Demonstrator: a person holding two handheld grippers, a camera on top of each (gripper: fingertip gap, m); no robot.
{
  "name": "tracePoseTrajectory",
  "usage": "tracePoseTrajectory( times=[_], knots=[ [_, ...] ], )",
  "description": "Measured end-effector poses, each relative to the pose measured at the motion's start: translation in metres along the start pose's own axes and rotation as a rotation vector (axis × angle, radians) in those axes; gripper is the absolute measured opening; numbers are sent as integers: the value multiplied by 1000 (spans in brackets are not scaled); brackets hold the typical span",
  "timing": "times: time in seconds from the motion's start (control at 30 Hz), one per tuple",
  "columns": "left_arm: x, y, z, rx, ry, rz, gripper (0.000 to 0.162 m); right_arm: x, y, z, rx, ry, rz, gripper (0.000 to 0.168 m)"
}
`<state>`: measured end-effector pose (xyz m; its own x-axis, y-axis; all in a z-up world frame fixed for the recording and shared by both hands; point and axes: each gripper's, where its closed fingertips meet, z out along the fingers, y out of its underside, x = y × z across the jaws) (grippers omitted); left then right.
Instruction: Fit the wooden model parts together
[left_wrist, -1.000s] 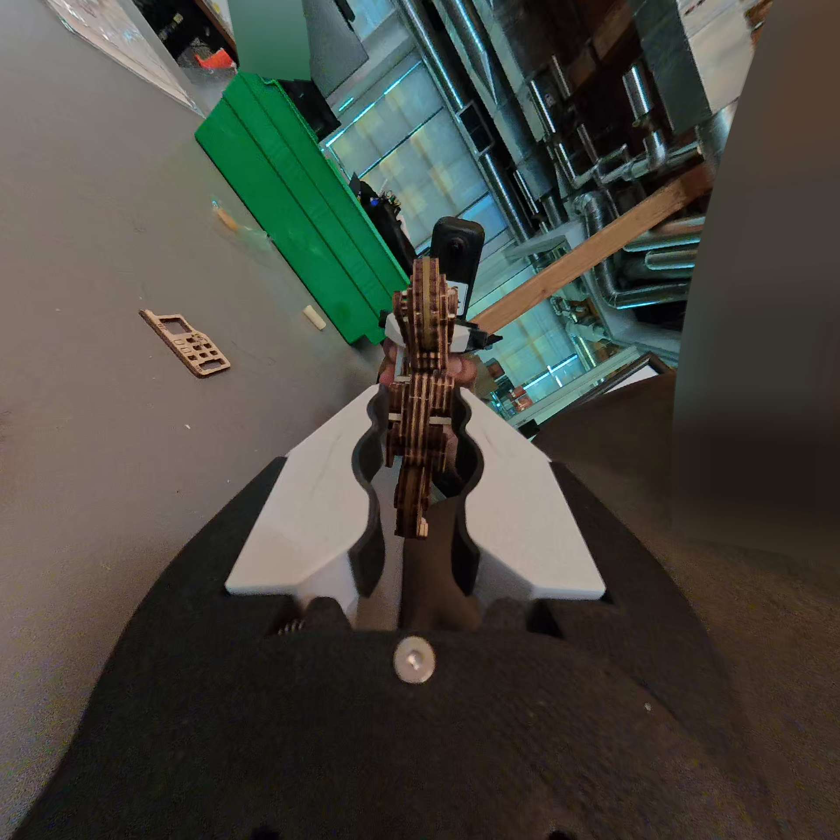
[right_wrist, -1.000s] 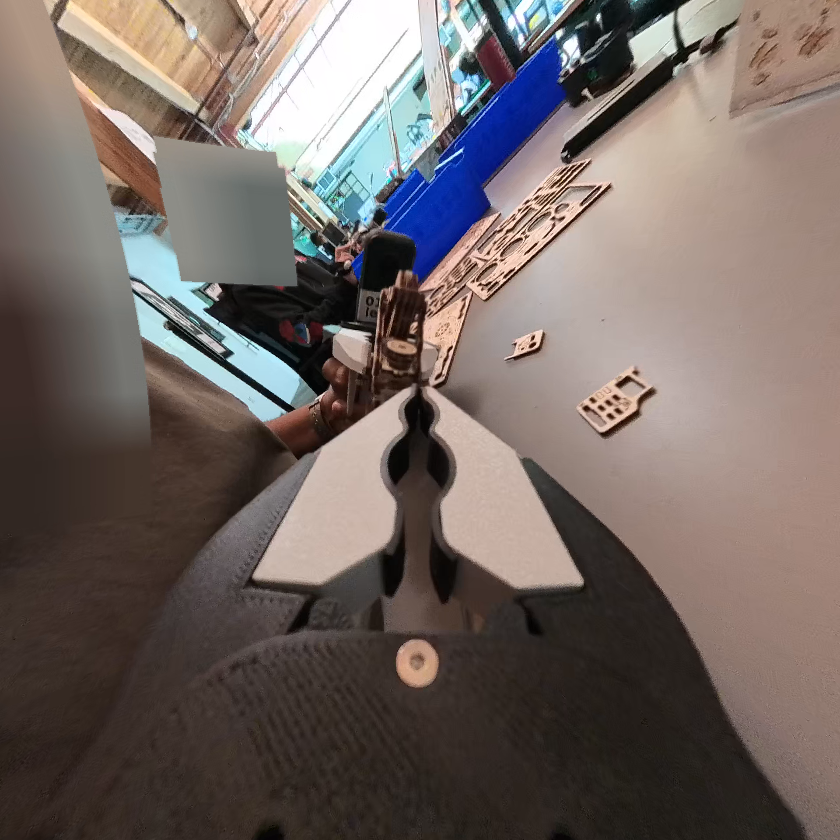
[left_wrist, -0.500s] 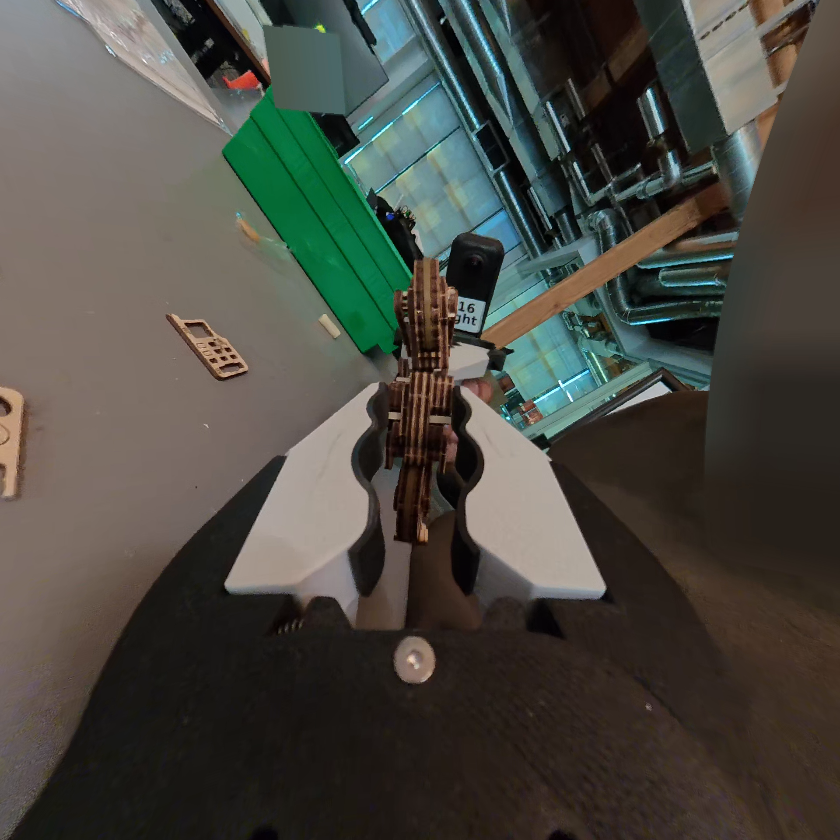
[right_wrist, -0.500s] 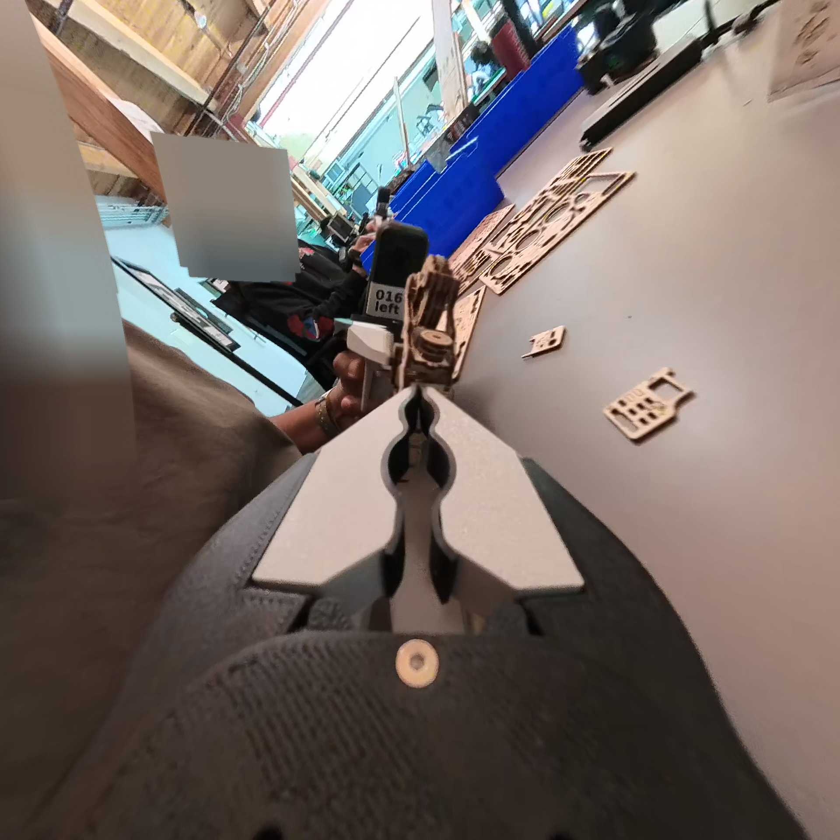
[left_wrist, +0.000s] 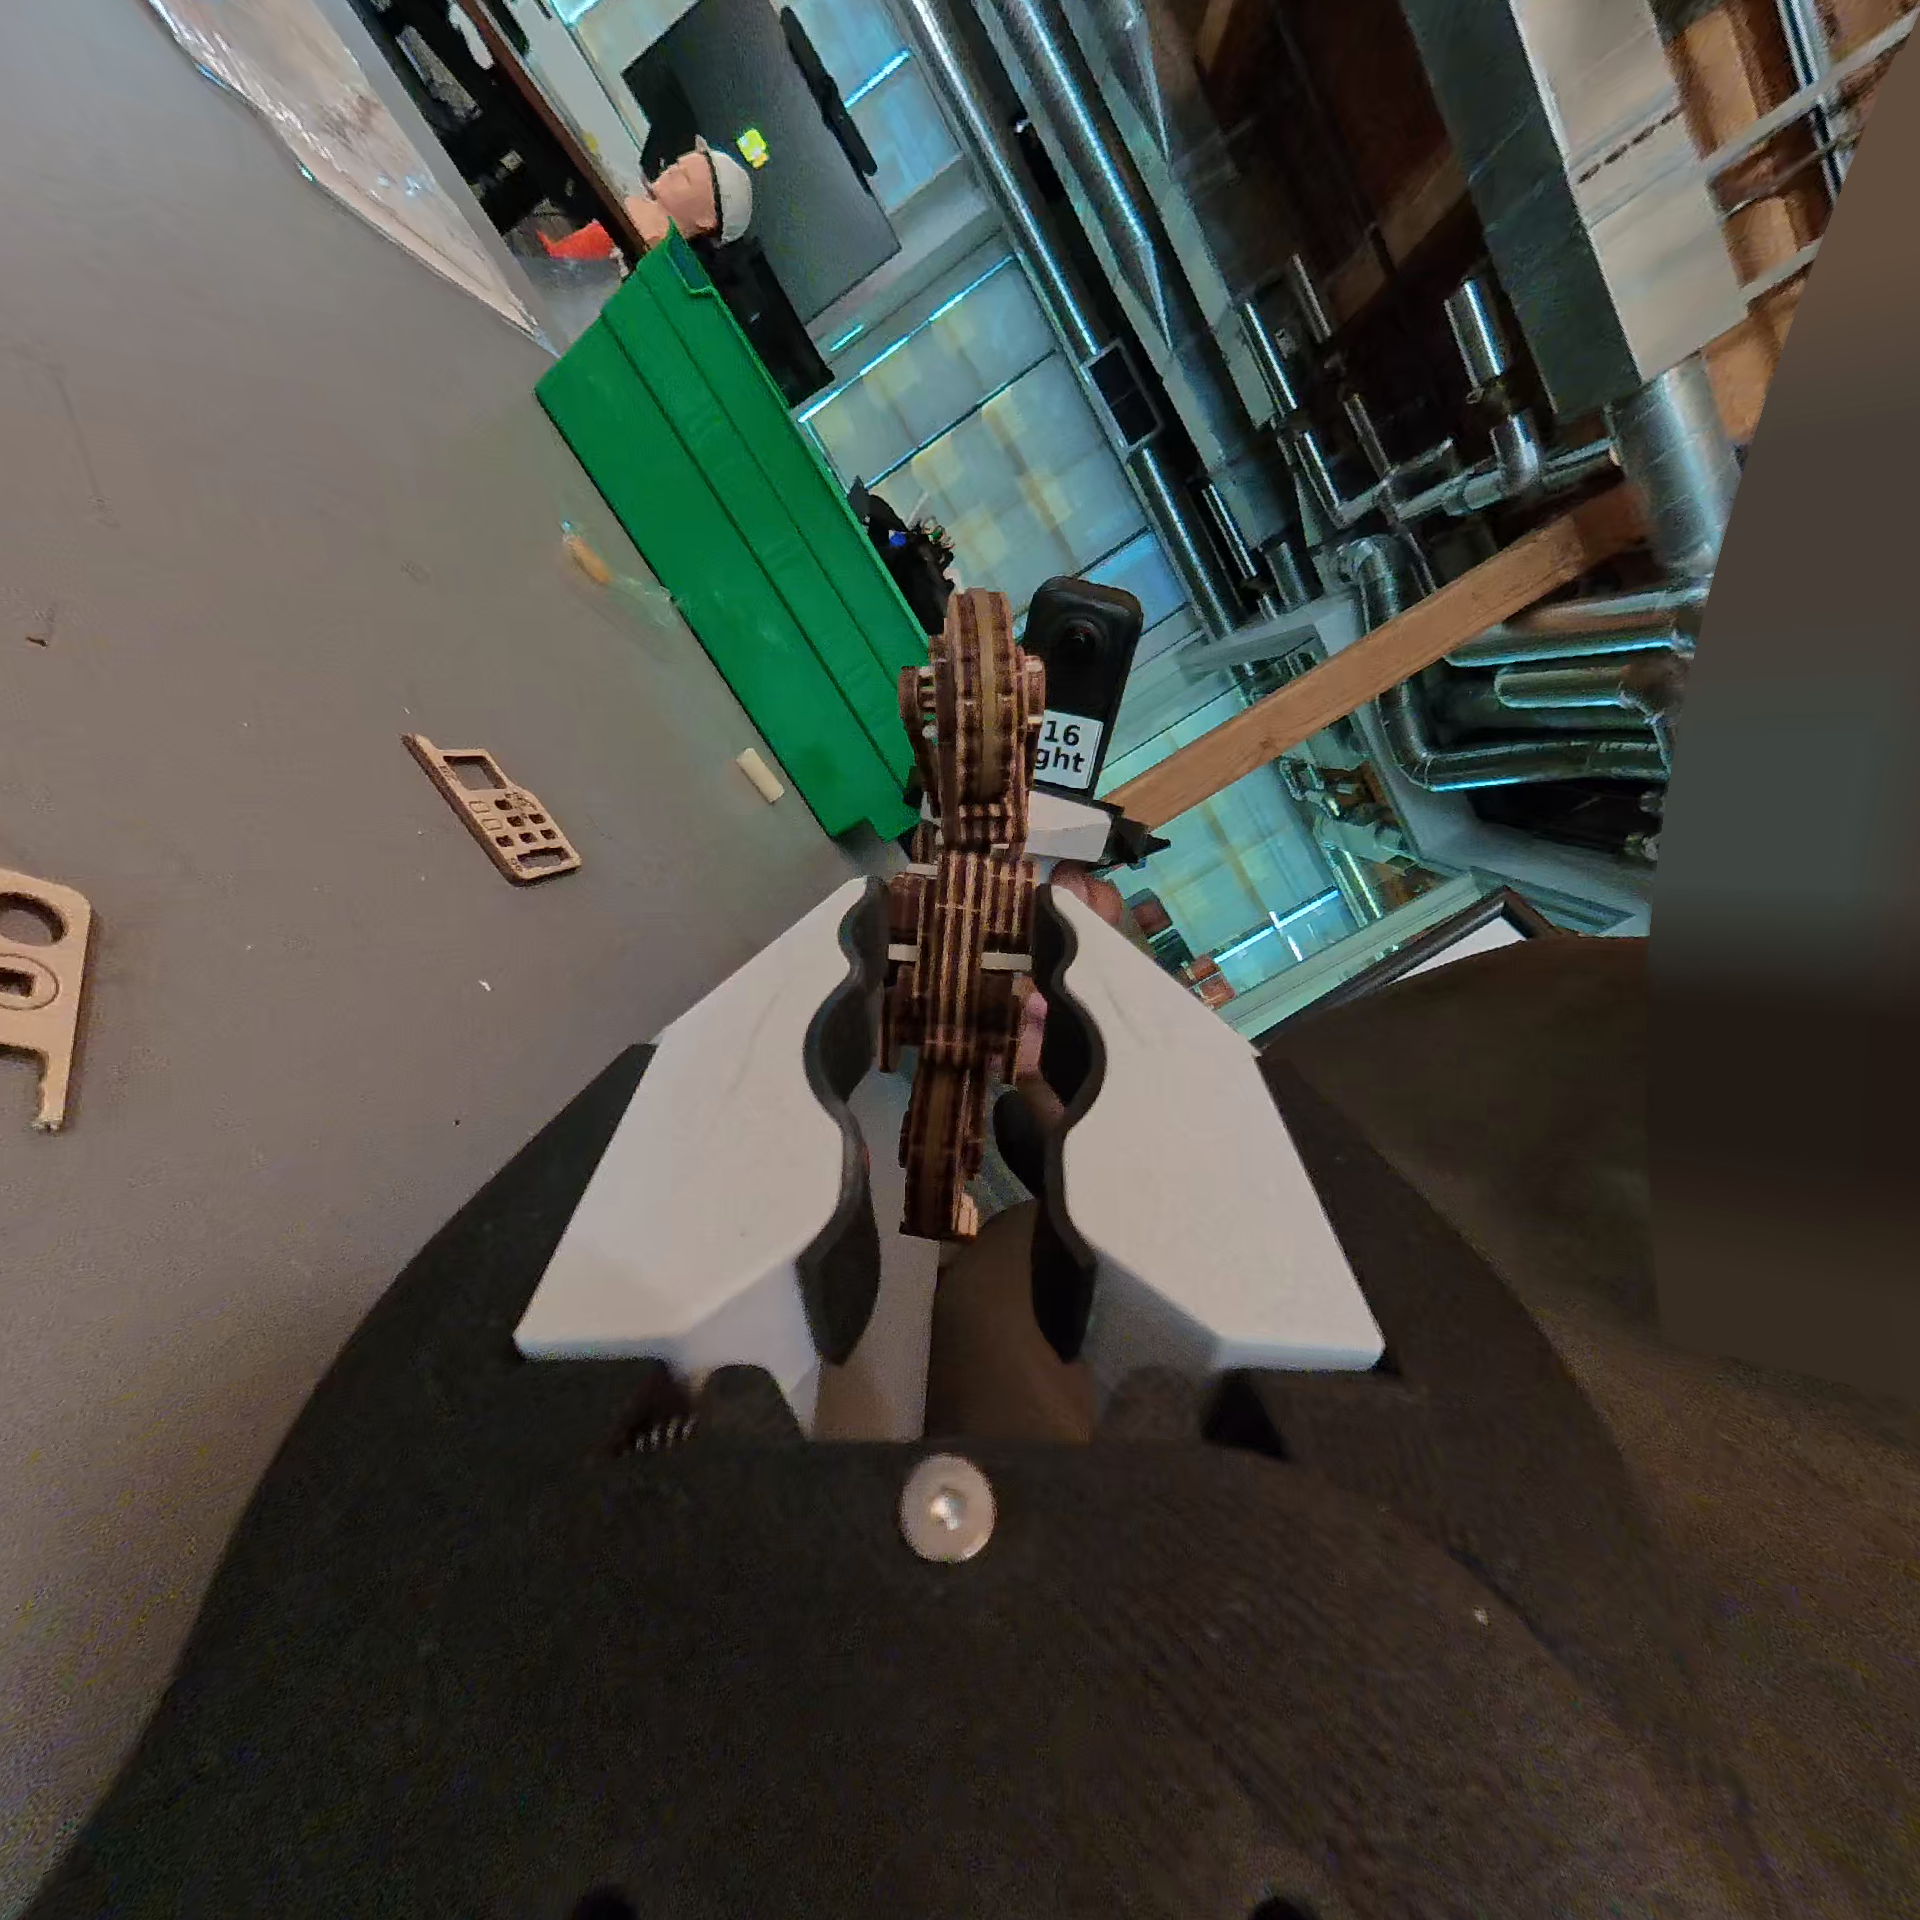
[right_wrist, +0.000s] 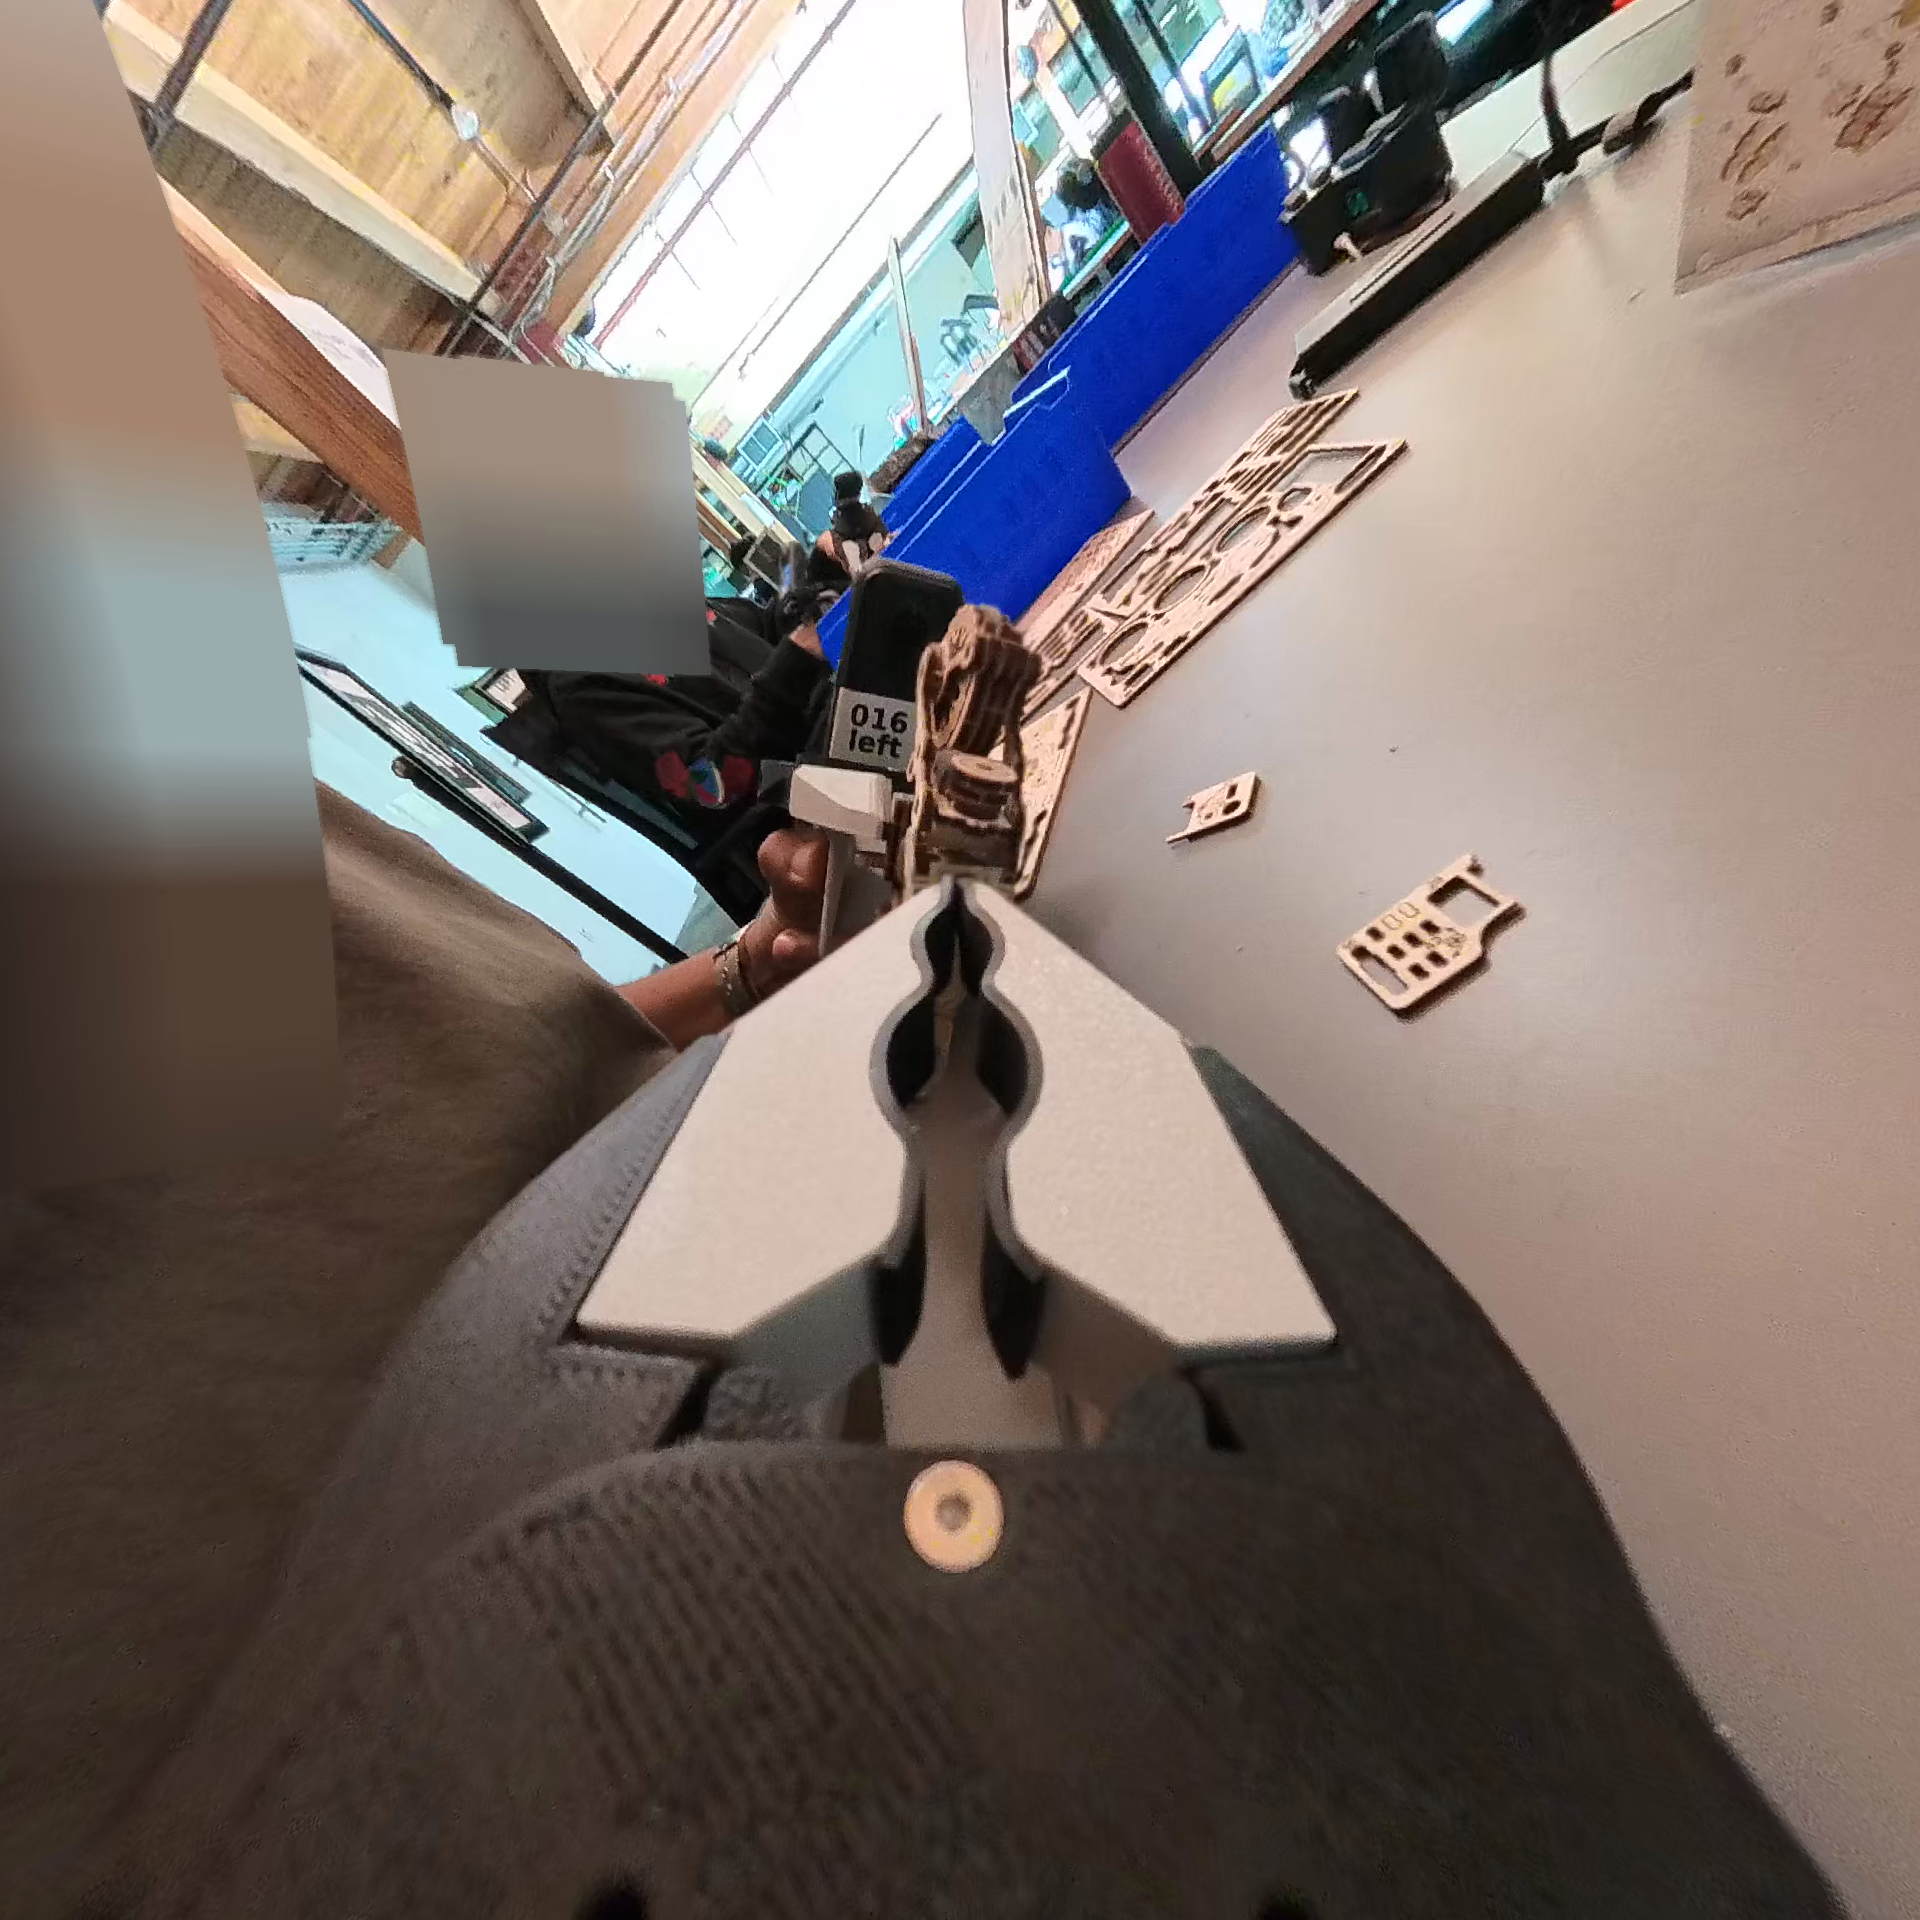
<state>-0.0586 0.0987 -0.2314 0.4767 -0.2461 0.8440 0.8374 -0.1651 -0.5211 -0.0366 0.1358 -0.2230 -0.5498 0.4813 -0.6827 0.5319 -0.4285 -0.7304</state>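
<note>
My left gripper (left_wrist: 961, 935) is shut on a layered brown wooden model (left_wrist: 961, 966) that stands upright between its pads and rises above the fingertips. My right gripper (right_wrist: 956, 896) is shut, with a thin pale wooden sliver (right_wrist: 951, 1013) edge-on between its pads. Its tips sit right against the base of the model (right_wrist: 966, 769), which the left gripper holds above the grey table (right_wrist: 1558, 727). In the left wrist view the right gripper (left_wrist: 1086, 831) shows just behind the model, mostly hidden by it.
A green bin (left_wrist: 727, 582) and blue bins (right_wrist: 1039, 488) stand at the table's far edges. Punched wooden sheets (right_wrist: 1226, 540) and small offcuts (right_wrist: 1429, 930) (right_wrist: 1216, 805) (left_wrist: 494, 805) lie flat on the table. A person's hand (right_wrist: 790, 883) holds the left gripper. There is about 5 cm between the tips of the two grippers.
Both grippers stay shut. The left wrist view has shifted, so another flat wooden piece has come in at its left edge. The model looks slightly nearer the right gripper's tips.
</note>
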Motion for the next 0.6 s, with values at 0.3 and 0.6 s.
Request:
tracePoseTrajectory(
  times=[0.3,0.6],
  knots=[
    [-2,-2,1,22,-16,-9,24,-2,-1,1,5,-1,-8,0],
    [-4,-4,-1,29,-32,2,24,-1,2,2,-11,20,-26,0]
  ],
)
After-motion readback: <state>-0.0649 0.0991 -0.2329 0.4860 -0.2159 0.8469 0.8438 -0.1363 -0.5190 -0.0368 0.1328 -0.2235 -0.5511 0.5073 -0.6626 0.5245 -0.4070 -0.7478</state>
